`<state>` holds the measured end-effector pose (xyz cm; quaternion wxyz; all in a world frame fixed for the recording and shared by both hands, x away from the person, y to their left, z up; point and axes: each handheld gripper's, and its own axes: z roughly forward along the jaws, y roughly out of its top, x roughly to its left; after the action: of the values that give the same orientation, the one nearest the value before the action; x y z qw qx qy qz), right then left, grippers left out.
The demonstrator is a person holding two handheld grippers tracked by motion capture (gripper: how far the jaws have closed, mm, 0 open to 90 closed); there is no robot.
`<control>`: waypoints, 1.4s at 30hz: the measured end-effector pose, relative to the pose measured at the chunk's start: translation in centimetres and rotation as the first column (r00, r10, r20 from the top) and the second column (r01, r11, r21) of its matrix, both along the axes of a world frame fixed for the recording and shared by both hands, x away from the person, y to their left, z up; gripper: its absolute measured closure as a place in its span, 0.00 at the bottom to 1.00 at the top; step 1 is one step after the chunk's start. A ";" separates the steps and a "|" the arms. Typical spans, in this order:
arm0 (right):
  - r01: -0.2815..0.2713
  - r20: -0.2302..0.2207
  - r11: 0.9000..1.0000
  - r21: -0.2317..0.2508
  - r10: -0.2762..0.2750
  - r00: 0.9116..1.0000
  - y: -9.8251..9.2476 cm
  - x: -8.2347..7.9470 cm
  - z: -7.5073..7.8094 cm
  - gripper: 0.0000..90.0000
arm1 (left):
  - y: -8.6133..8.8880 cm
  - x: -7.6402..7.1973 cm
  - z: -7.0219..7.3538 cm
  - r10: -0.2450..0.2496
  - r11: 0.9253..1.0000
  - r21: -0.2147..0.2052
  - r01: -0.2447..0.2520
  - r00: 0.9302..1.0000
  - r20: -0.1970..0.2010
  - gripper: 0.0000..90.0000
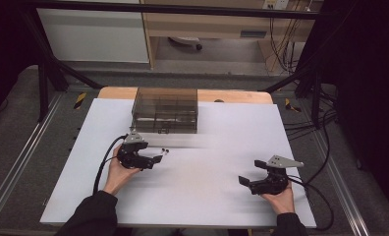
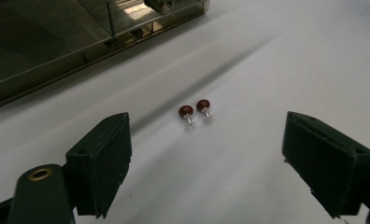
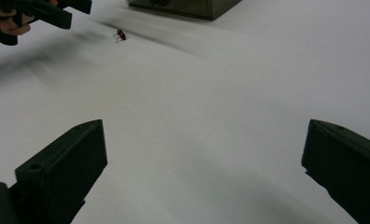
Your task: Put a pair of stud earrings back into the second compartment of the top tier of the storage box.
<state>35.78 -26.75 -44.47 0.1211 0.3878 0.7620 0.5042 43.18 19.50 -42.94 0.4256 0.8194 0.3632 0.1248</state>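
Two small studs with round dark-red heads [image 2: 195, 108] and short clear posts lie side by side on the white table top [image 1: 207, 196]. They sit just beyond my left gripper [image 2: 206, 140], whose jaws stand wide apart with nothing between them. From above, the studs [image 1: 165, 151] lie right of the left gripper [image 1: 154, 161], in front of a smoky clear compartment box [image 1: 165, 110]. My right gripper [image 1: 251, 172] rests at the near right, open and empty, far from the studs [image 3: 121, 34]. In the right gripper view, its own jaws [image 3: 206, 140] frame bare table.
The box [image 2: 57, 37] has several inner dividers and stands at the table's far middle. A wooden edge [image 1: 114, 92] shows behind the white top. Black frame bars and cables [image 1: 310, 123] run along the table's right side. The left gripper [image 3: 57, 14] appears top left in the right gripper view.
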 end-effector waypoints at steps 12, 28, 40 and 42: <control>0.000 0.001 1.000 -0.002 0.000 1.000 0.0 0.0 0.0 0.01 | -1.5 1.4 -0.6 0.050 0.998 0.044 -0.049 0.999 -0.006 0.39; 0.001 0.004 1.000 -0.001 -0.001 1.000 0.0 0.0 0.0 0.01 | -2.9 2.1 -1.9 0.080 0.992 0.099 -0.079 0.997 -0.007 0.73; 0.000 0.006 1.000 0.000 0.000 1.000 0.0 0.0 0.0 0.01 | -3.5 2.2 -2.3 0.082 0.991 0.109 -0.080 0.997 -0.010 0.86; 0.000 0.005 1.000 0.000 0.000 1.000 0.0 0.0 0.0 0.01 | -3.6 2.2 -2.4 0.086 0.991 0.106 -0.085 0.996 -0.008 0.87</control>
<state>35.76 -26.76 -44.45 0.1230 0.3867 0.7617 0.5051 45.37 15.92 -45.33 0.3737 0.8251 0.3937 0.1567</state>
